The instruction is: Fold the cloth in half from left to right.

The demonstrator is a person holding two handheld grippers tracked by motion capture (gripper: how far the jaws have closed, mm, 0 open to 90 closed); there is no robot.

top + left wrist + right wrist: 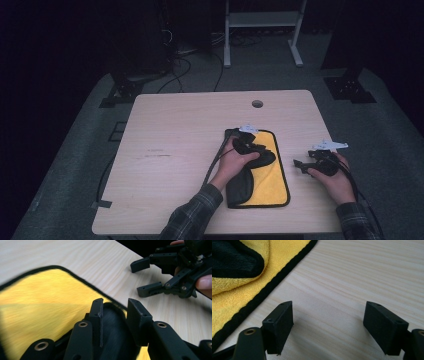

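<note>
Yellow cloth point(270, 175) with black edging and a black underside is lying right of centre on the pale wood worktop point(175, 150), one black fold turned over onto it. The left gripper point(248, 145) is pinching that fold, its jaws closing on dark fabric in the left gripper view. Just right of the cloth, the right gripper point(328, 325) is hovering spread wide above bare wood, grain showing. Dark carpet point(75, 165) and cables are surrounding the worktop.
</note>
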